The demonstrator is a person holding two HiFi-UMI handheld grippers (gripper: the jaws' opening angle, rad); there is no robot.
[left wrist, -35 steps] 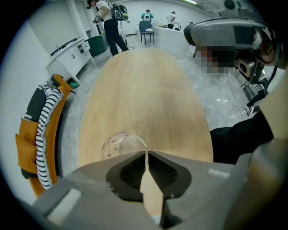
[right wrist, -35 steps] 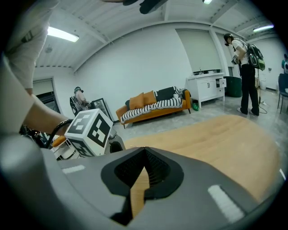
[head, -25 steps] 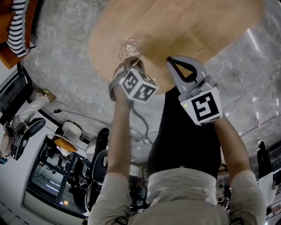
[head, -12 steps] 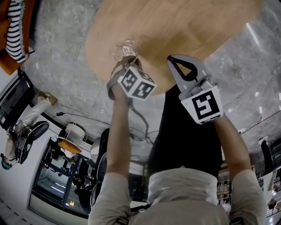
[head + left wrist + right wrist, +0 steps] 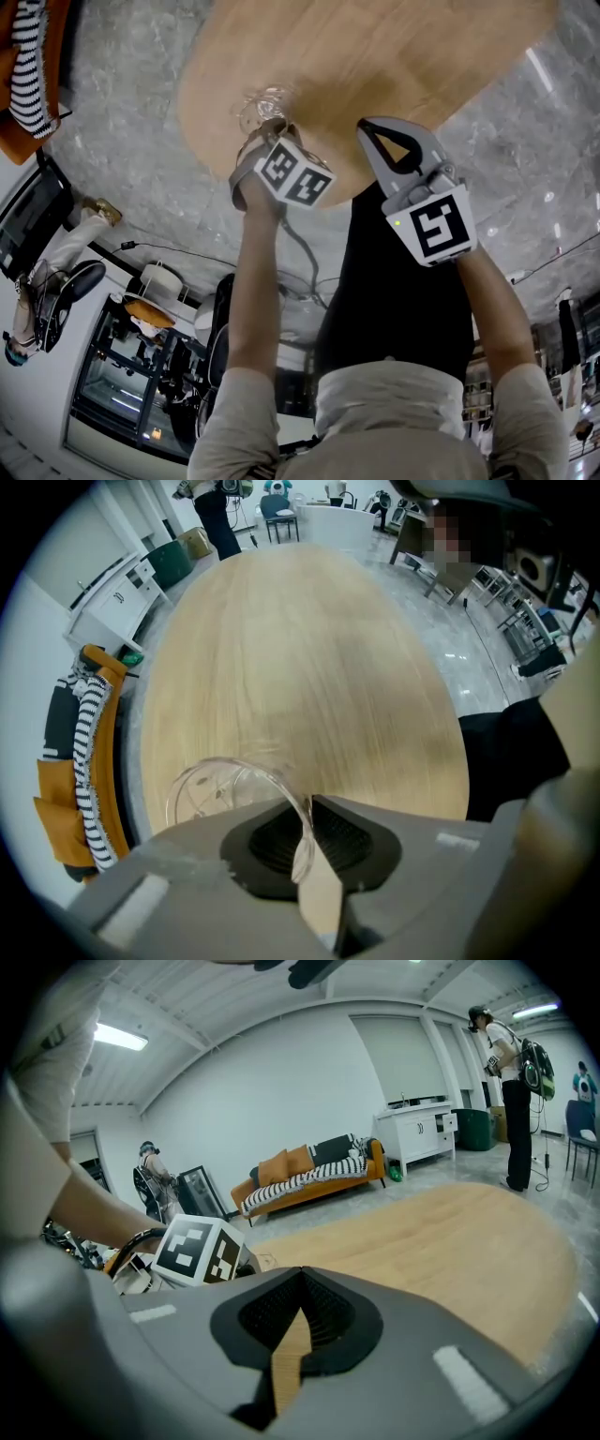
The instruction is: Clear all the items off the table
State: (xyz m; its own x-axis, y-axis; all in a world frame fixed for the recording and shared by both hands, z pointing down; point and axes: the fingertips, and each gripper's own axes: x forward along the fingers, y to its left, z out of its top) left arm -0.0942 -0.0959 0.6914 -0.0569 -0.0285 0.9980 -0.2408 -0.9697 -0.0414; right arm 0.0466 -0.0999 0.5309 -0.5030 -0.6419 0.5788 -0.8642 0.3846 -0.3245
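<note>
- left gripper [image 5: 307,803]: jaws closed on the near rim of a clear glass [image 5: 220,794]; the thin wall of the glass runs between the two tips.
- glass: empty, over the near left part of the table, close to its edge. whether its base rests on the wood cannot be told.
- right gripper [image 5: 300,1277]: jaws pressed together at the tips, nothing between them. it is held over the near edge of the table, to the right of the left gripper and apart from the glass.
- table [image 5: 394,66]: oval, pale wood, bare apart from the glass.
- surroundings: grey stone floor [image 5: 131,141]; orange sofa [image 5: 309,1171] with striped cushions past the far side; white cabinet [image 5: 422,1133] to its right; a person with a backpack [image 5: 511,1072] stands at far right.
</note>
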